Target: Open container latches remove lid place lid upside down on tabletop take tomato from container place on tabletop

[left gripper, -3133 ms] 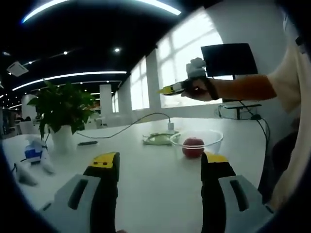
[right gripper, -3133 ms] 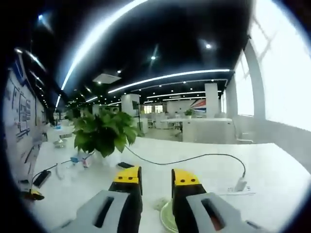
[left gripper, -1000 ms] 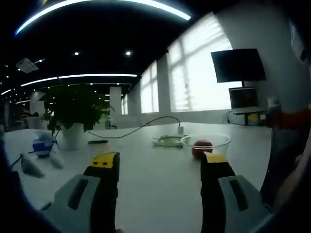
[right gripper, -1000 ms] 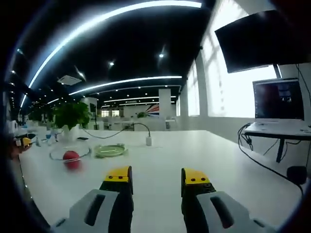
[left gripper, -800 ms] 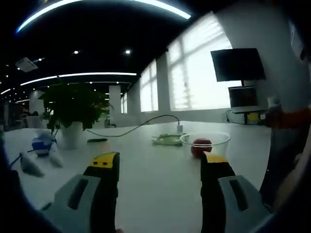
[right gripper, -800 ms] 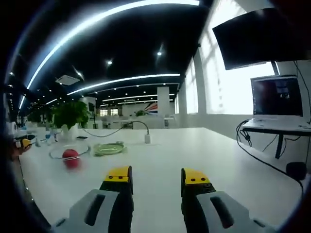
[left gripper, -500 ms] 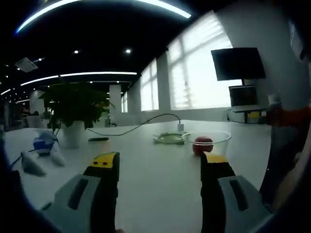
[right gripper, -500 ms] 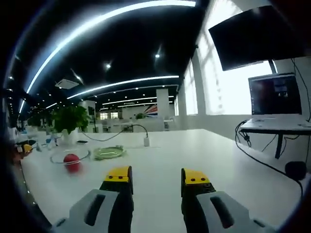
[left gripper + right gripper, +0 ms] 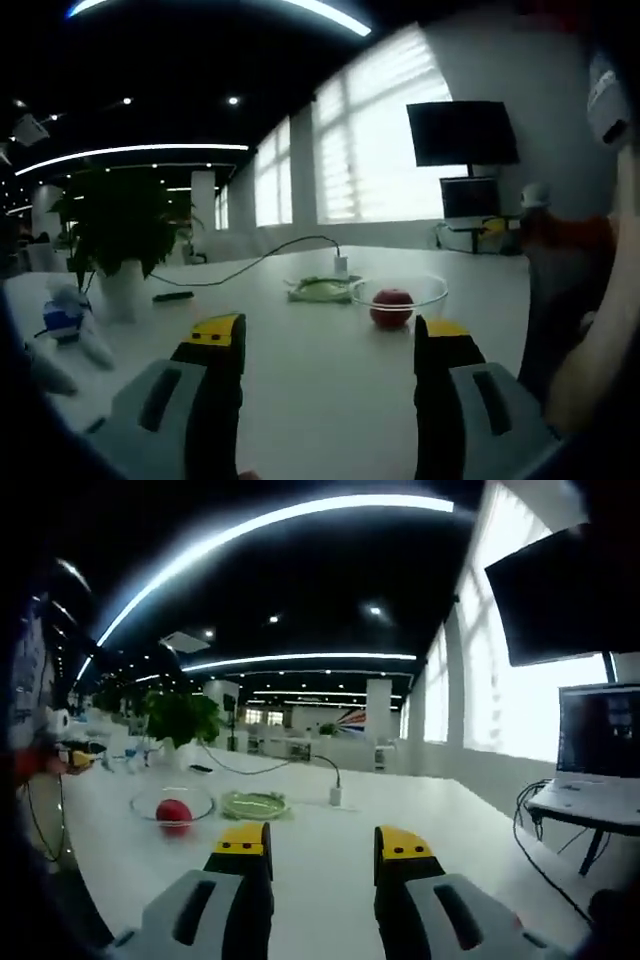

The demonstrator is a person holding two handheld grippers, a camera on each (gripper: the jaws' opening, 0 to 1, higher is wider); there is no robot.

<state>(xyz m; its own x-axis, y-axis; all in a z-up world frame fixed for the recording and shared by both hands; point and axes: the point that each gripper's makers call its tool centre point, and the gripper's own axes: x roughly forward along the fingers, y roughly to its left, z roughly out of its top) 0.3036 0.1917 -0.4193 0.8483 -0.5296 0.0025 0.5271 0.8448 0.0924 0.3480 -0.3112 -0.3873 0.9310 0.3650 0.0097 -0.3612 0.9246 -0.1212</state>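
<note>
Red tomato (image 9: 391,304) inside clear lidless container (image 9: 432,291) on white table (image 9: 300,350), green lid (image 9: 318,289) just beside it, left gripper (image 9: 331,335) and right gripper (image 9: 317,843) fingers apart, holding nothing, well short of container.

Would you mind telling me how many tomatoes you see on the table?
1. The tomato sits by the clear container, right of the green lid in the left gripper view. None other shows.
</note>
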